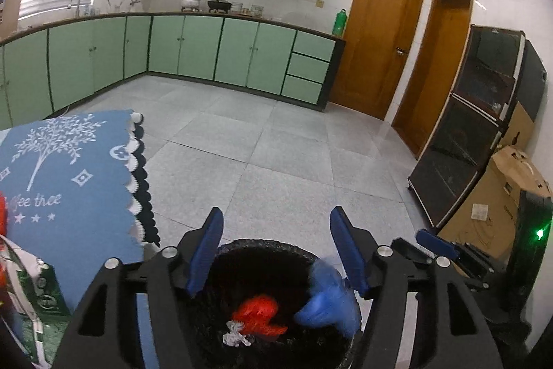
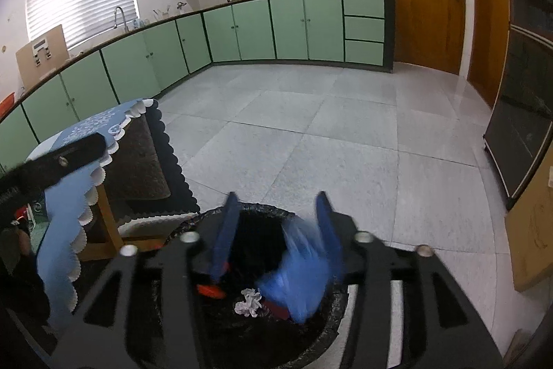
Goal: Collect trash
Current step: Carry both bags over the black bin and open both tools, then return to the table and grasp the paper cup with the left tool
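A round bin with a black liner (image 1: 242, 246) sits on the floor below both grippers; it also shows in the right wrist view (image 2: 331, 310). Inside lie red wrapping (image 1: 257, 313), a crumpled white tissue (image 1: 236, 336) and a blurred blue plastic bag (image 1: 328, 300). In the right wrist view the blue bag (image 2: 297, 275) hangs blurred between the open fingers and over the bin, near the white tissue (image 2: 249, 301) and a red piece (image 2: 211, 291). My left gripper (image 1: 276, 251) is open and empty above the bin. My right gripper (image 2: 276, 230) is open.
A table with a blue cloth (image 1: 69, 175) stands left of the bin; green and red items (image 1: 45, 296) lie at its near edge. Green kitchen cabinets (image 1: 207, 47) line the far wall. A dark cabinet (image 1: 473, 127) and cardboard box (image 1: 497, 206) stand right.
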### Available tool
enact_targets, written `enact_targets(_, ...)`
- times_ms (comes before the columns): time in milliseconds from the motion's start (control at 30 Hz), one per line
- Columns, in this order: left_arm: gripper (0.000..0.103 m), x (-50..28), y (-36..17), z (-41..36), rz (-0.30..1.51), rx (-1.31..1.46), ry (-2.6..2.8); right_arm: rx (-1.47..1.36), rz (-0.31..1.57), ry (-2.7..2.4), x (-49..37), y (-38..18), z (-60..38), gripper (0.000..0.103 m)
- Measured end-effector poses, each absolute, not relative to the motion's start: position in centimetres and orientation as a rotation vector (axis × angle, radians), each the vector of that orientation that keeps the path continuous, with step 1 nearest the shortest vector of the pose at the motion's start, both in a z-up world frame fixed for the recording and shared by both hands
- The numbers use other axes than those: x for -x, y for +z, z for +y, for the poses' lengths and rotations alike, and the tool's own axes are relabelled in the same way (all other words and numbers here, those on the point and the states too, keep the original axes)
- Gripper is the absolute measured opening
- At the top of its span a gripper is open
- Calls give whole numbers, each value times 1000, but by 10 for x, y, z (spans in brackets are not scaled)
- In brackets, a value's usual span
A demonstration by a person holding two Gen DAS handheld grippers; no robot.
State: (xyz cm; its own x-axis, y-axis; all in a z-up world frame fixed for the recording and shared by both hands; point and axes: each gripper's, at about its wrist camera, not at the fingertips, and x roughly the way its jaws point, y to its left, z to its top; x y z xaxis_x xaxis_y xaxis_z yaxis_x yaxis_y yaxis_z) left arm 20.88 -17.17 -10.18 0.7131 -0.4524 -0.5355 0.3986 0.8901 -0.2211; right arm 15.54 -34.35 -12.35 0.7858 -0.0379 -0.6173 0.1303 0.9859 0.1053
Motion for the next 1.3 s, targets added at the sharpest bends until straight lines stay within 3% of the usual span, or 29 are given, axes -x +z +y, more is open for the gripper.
enact_targets(133, 76, -201, -88, -156, 576, 71, -415, -133, 633, -123, -147, -114, -333, 90)
enact_targets(167, 78, -198, -85, -153, 570, 70, -406, -140, 625, -127, -144, -110, -330, 94)
enact_targets(367, 87, -176, -60, -109, 527, 65, -319, -173, 562, -94, -132, -80, -307, 95)
enact_targets(800, 87, -124, -31, 1, 455, -4, -91, -154, 501, 44, -120, -50, -211, 96)
enact_targets(1300, 87, -88, -76, 103, 535, -28, 111, -101, 515, 165, -113, -60, -112, 95)
